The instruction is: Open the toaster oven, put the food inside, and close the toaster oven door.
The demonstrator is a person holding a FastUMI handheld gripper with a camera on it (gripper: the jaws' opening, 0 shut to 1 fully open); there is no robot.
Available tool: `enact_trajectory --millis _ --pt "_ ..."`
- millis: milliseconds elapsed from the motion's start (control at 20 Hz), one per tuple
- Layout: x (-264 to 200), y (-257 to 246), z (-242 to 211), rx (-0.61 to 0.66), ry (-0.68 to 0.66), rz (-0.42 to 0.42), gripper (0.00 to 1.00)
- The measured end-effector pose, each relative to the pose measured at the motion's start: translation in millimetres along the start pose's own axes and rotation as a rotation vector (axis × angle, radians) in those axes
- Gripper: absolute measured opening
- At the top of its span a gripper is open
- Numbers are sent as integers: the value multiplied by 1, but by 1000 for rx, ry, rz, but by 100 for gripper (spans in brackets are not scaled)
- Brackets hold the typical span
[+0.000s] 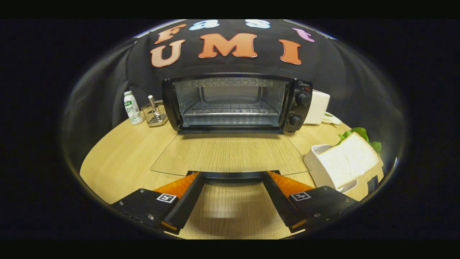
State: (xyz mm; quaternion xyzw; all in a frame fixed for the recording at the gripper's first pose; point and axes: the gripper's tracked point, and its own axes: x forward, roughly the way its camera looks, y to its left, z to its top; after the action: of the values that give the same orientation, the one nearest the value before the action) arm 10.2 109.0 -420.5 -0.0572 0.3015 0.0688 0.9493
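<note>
The gripper has its fingers spread wide, their tips at the dark handle of the toaster oven's glass door, one at each end, so the fingers do not appear to clamp it. The door lies folded flat over the wooden table. Beyond it the toaster oven stands open, its wire rack bare. The food, a bread sandwich with lettuce, rests in a white dish right of the fingers. Judged so: opening done; loading and closing remain.

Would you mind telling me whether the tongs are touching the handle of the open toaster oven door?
Cannot tell. In the gripper view the tongs are spread wide, their tips level with the door handle at the glass door's near edge; neither contact nor gap shows plainly.
</note>
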Motion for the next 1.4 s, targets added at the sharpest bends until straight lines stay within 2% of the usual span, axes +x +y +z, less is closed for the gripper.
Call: enact_trajectory --millis 150,350,750,900,1050,1400 --pt "-12 -2 10 -5 -5 25 99" --pt "-36 -31 33 14 -20 54 99" --pt "-82 -147 72 -90 83 98 100" --pt "-83 -198 87 -92 131 99 99" --pt "-74 -226 83 -51 233 145 99" --pt "-31 -248 52 129 465 287 99"
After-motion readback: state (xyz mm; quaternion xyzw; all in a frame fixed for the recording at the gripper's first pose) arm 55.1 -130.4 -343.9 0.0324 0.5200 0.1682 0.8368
